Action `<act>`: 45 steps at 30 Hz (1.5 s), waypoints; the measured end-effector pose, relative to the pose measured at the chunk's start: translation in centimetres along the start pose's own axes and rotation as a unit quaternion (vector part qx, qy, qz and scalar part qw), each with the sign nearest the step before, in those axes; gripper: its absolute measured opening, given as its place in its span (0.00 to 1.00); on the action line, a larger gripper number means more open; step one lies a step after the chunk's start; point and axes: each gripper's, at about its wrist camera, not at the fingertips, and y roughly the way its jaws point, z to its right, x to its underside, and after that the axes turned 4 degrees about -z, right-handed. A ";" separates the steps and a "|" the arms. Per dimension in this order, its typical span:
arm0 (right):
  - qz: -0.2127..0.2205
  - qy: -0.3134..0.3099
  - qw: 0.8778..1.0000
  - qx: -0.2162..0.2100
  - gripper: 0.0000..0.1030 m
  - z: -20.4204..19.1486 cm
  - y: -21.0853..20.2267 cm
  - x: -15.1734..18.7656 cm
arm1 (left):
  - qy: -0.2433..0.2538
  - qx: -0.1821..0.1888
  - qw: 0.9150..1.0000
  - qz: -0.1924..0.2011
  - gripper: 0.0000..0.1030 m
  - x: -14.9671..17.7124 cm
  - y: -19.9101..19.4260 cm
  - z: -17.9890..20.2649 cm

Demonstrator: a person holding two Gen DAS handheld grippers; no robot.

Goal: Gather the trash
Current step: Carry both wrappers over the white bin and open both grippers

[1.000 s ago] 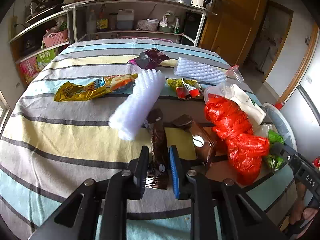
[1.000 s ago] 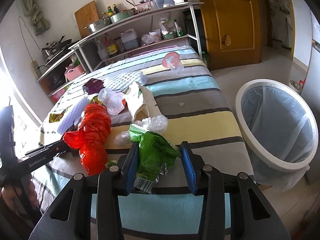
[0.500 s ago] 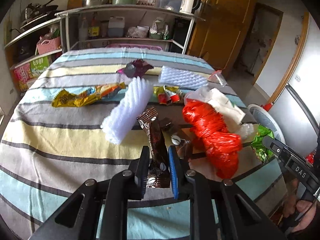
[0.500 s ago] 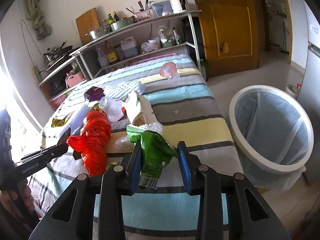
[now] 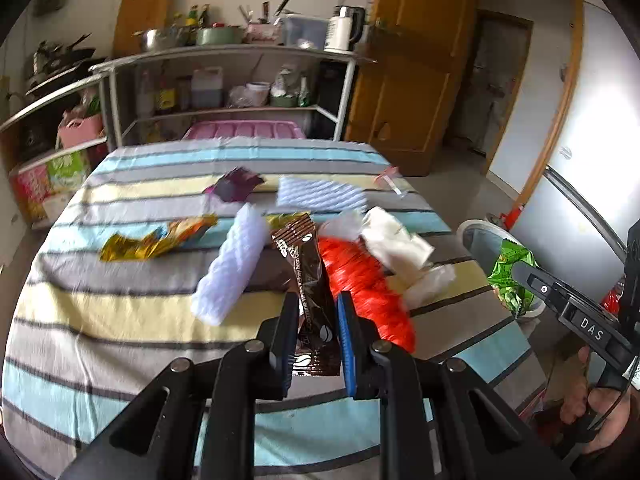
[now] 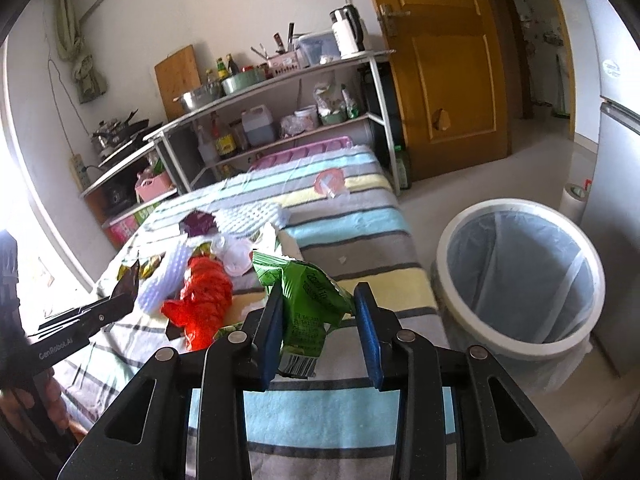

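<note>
My left gripper [image 5: 316, 304] is shut on a brown coffee sachet [image 5: 306, 264], which stands up between the blue pads, lifted off the striped tablecloth [image 5: 100, 320]. My right gripper [image 6: 316, 296] is shut on a crumpled green snack bag [image 6: 308, 284], held above the table's near edge. The left view shows that green bag [image 5: 510, 260] at the far right. A white bin [image 6: 520, 346] with a clear liner stands on the floor to the right of the table. A red plastic bag [image 5: 360, 280], a white foam sleeve [image 5: 236, 264] and a yellow wrapper [image 5: 156, 236] lie on the cloth.
Further back on the table lie a foam net sheet [image 5: 320, 194], a purple wrapper [image 5: 234, 184] and white crumpled paper [image 5: 396, 240]. Metal shelves [image 6: 280, 80] with bottles and pots stand behind the table. A wooden door [image 6: 452, 60] and a fridge [image 6: 616, 160] are at the right.
Both grippers have risen from the table, the left with the brown sachet and the right with the green bag. The right jaws narrowed on the bag.
</note>
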 end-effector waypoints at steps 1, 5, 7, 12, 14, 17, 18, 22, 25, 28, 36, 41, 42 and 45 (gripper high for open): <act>0.003 0.001 1.000 0.003 0.34 0.2 -0.2 -0.2 | 0.005 0.004 1.000 0.003 0.19 -0.3 -0.1 0.5; 0.017 0.011 1.000 0.019 0.34 1.7 -1.6 -1.0 | 0.036 0.026 0.999 0.013 0.19 -1.7 -0.1 3.1; 0.028 0.017 0.999 0.033 0.34 2.8 -2.5 -1.5 | 0.048 0.044 0.998 0.015 0.19 -2.4 0.2 4.6; 0.042 0.034 0.996 0.067 0.34 6.1 -4.2 -2.7 | 0.089 0.097 0.991 0.011 0.19 -4.3 1.7 9.1; 0.046 0.043 0.995 0.082 0.34 7.6 -4.7 -3.1 | 0.098 0.116 0.988 0.007 0.19 -4.9 2.5 10.8; 0.047 0.060 0.992 0.099 0.34 10.1 -5.1 -3.5 | 0.113 0.152 0.982 -0.012 0.19 -5.6 4.0 13.8; 0.046 0.065 0.991 0.106 0.34 10.8 -5.2 -3.5 | 0.121 0.162 0.979 -0.015 0.19 -5.7 4.3 14.7; 0.037 0.084 0.987 0.130 0.34 14.0 -4.8 -3.6 | 0.141 0.188 0.971 -0.035 0.19 -6.4 6.4 18.4; 0.020 0.093 0.986 0.138 0.34 15.9 -3.9 -3.6 | 0.160 0.197 0.966 -0.051 0.19 -6.5 8.1 20.8; -0.001 0.099 0.984 0.146 0.34 17.5 -2.5 -3.3 | 0.164 0.210 0.961 -0.078 0.20 -6.2 10.1 22.7; -0.058 0.113 0.980 0.154 0.35 21.2 1.4 -2.5 | 0.178 0.190 0.957 -0.130 0.20 -4.7 14.2 25.8; -0.079 0.112 0.976 0.168 0.38 22.5 3.1 -2.2 | 0.168 0.182 0.956 -0.156 0.22 -4.4 16.3 26.3; -0.085 0.110 0.975 0.171 0.43 22.6 3.5 -2.2 | 0.165 0.183 0.956 -0.160 0.25 -4.3 16.5 26.2; -0.089 0.111 0.974 0.175 0.47 23.0 3.9 -2.0 | 0.164 0.171 0.958 -0.161 0.36 -4.3 17.0 26.1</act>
